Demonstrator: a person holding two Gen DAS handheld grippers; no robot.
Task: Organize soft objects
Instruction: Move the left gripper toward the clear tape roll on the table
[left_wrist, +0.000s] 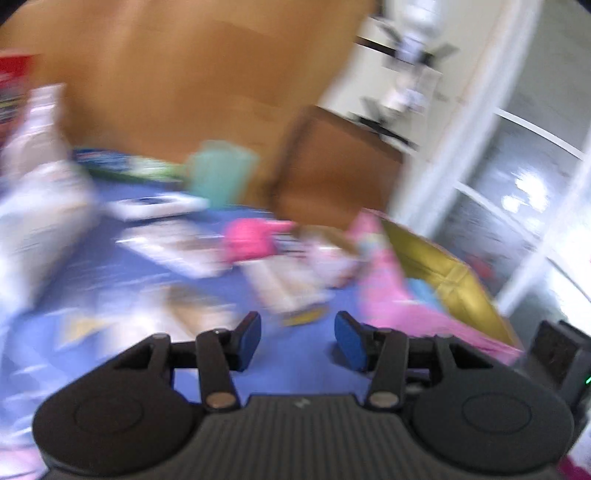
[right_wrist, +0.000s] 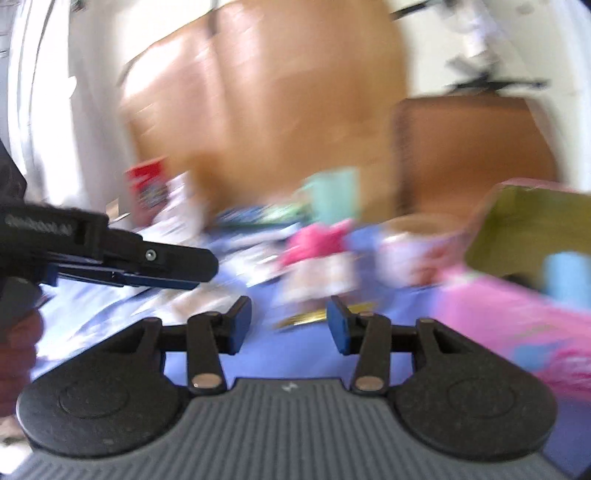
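Both views are heavily motion-blurred. A bright pink soft object (left_wrist: 251, 240) lies mid-way on a blue patterned cloth (left_wrist: 110, 273); it also shows in the right wrist view (right_wrist: 317, 240). An open pink box with a gold lining (left_wrist: 439, 269) stands at the right, also in the right wrist view (right_wrist: 528, 236). My left gripper (left_wrist: 297, 341) is open and empty above the cloth. My right gripper (right_wrist: 289, 325) is open and empty. The left gripper shows from the side in the right wrist view (right_wrist: 177, 271), to the left.
Large brown cardboard boxes (left_wrist: 207, 74) stand behind the cloth. A teal container (left_wrist: 221, 173), flat white packets (left_wrist: 173, 247), a pale round tub (right_wrist: 417, 254) and a red package (right_wrist: 146, 188) lie among the clutter. A window (left_wrist: 517, 184) is at the right.
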